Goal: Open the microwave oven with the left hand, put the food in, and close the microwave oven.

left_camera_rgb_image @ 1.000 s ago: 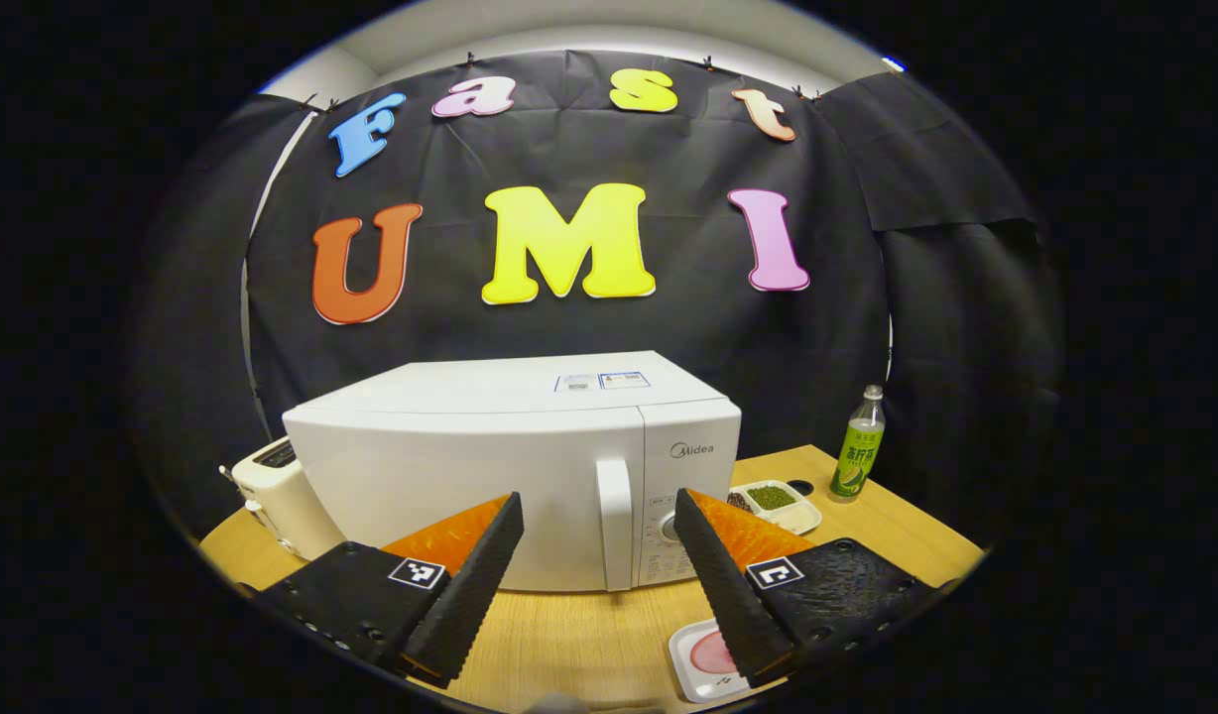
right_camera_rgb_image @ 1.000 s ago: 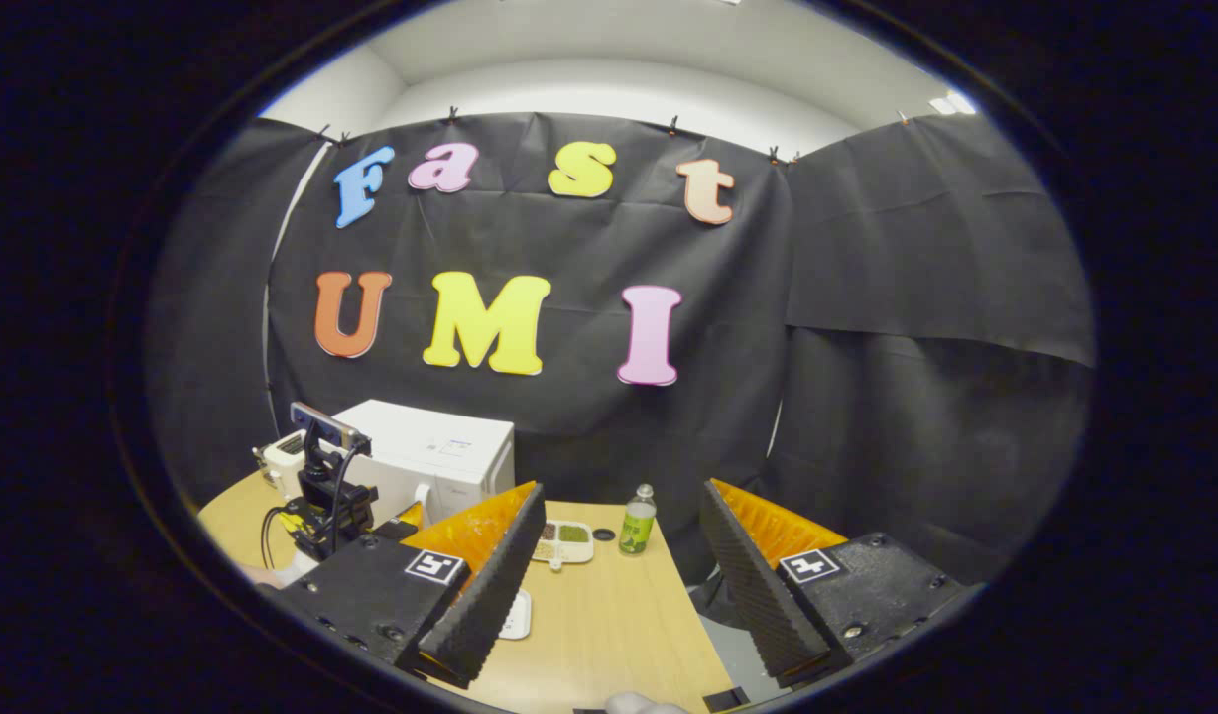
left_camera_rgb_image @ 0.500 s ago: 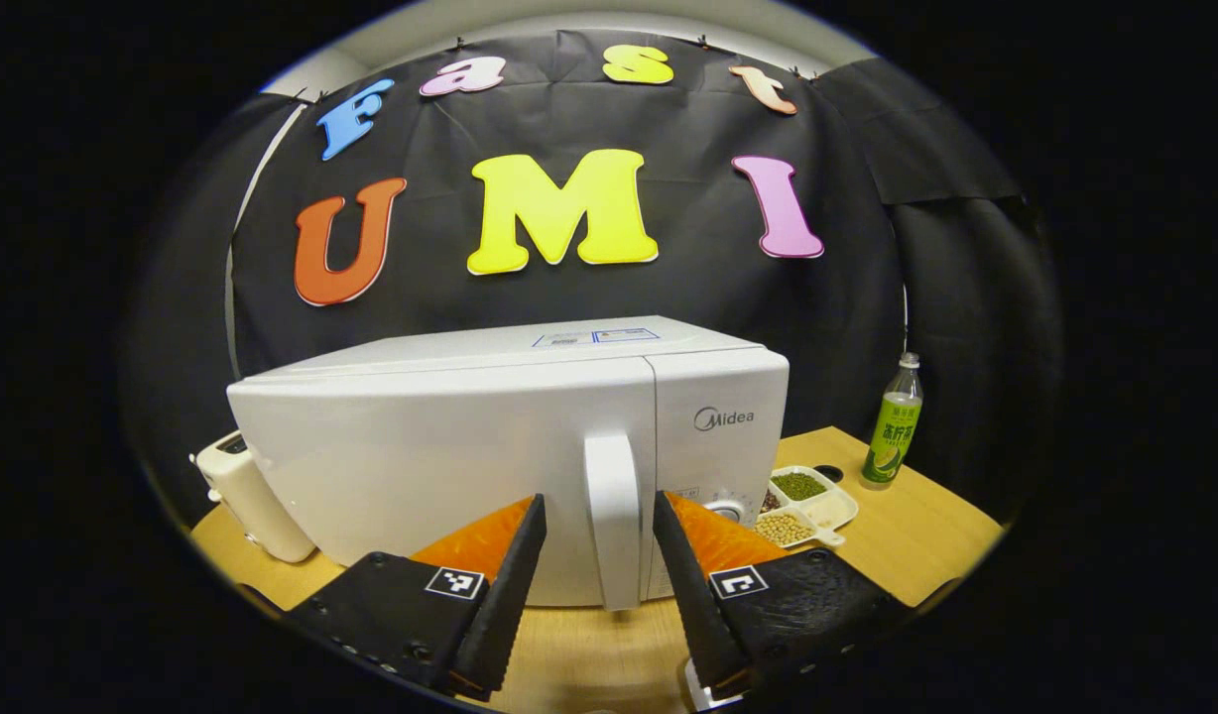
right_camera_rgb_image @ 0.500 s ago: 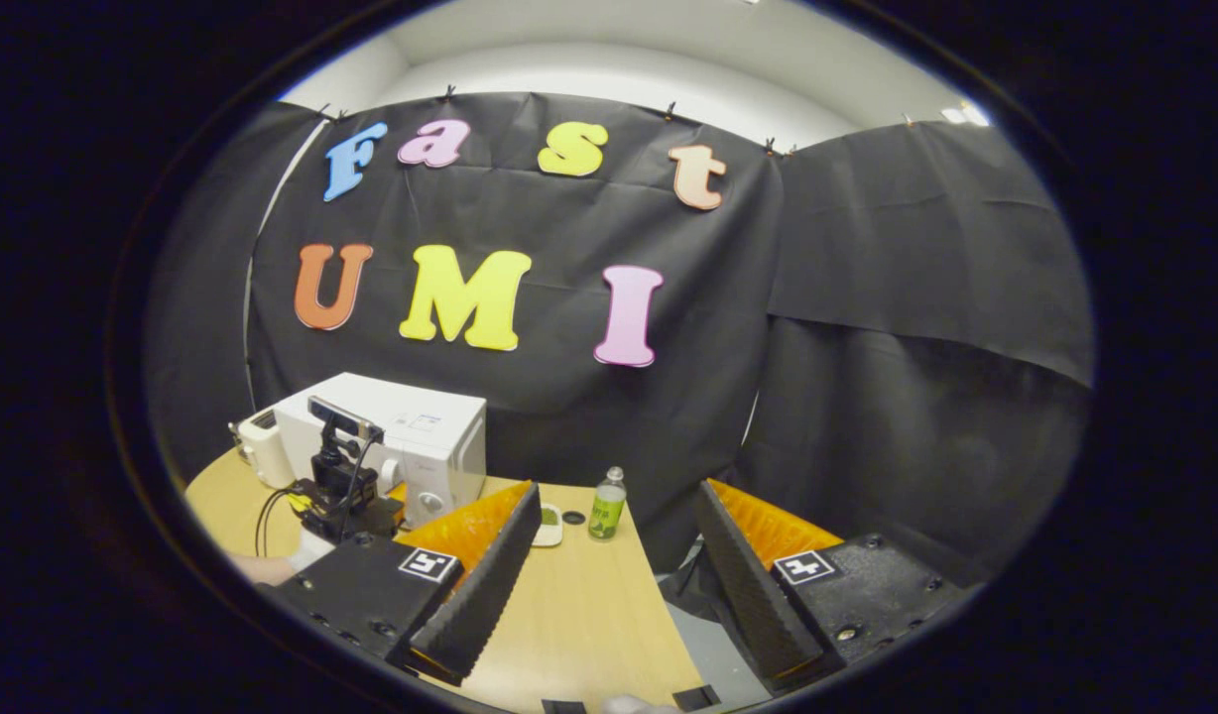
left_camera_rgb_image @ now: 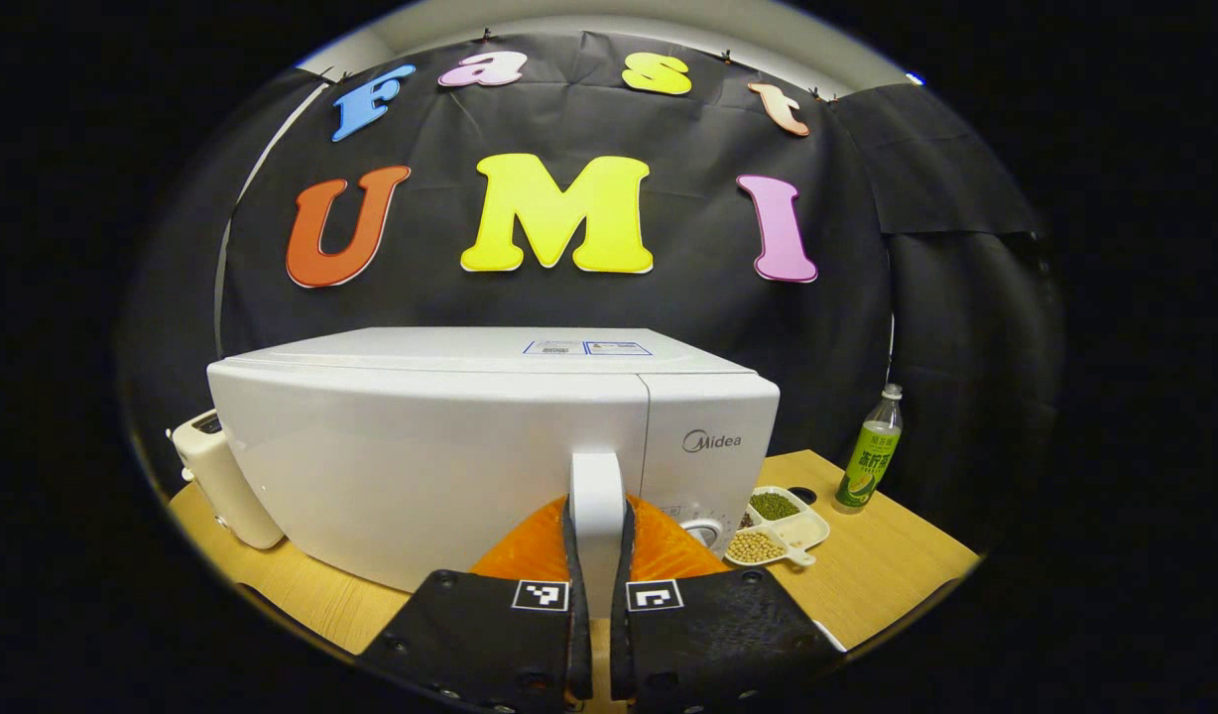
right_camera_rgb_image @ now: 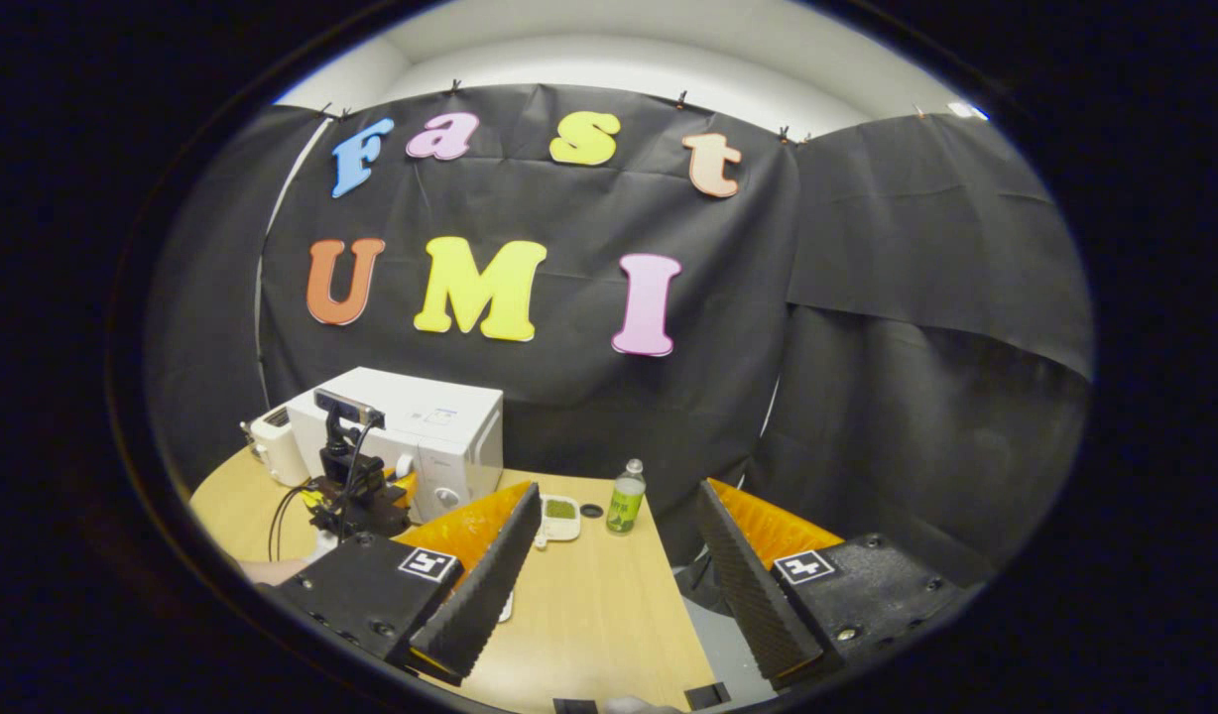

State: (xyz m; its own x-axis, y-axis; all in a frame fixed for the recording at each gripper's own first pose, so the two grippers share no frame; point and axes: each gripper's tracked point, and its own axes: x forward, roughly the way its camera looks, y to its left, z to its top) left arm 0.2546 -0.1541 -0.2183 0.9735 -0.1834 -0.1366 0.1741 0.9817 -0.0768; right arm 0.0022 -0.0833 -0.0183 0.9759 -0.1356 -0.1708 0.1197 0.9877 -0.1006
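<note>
- The left gripper (left_camera_rgb_image: 597,555) has closed since half a second ago: its fingers, then spread either side of the microwave's door handle (left_camera_rgb_image: 597,496), now press on that handle from both sides.
- The white microwave oven (left_camera_rgb_image: 450,446) sits shut on the wooden table (left_camera_rgb_image: 887,555), its door flush with the control panel (left_camera_rgb_image: 713,466).
- The right gripper (right_camera_rgb_image: 614,565) hangs wide open over the table's near right part, holding nothing, much as it did before; its view has swung slightly, with the microwave now a little farther right.
- In the right gripper view the left gripper (right_camera_rgb_image: 356,496) stands at the microwave's front.
- A white toaster (left_camera_rgb_image: 217,476) stands just left of the microwave; a divided dish of beans (left_camera_rgb_image: 778,526) lies just right of it, and a green bottle (left_camera_rgb_image: 862,461) stands farther right, near the table's edge.
- Bare tabletop lies in front of the right gripper.
- Black cloth walls the booth behind.
</note>
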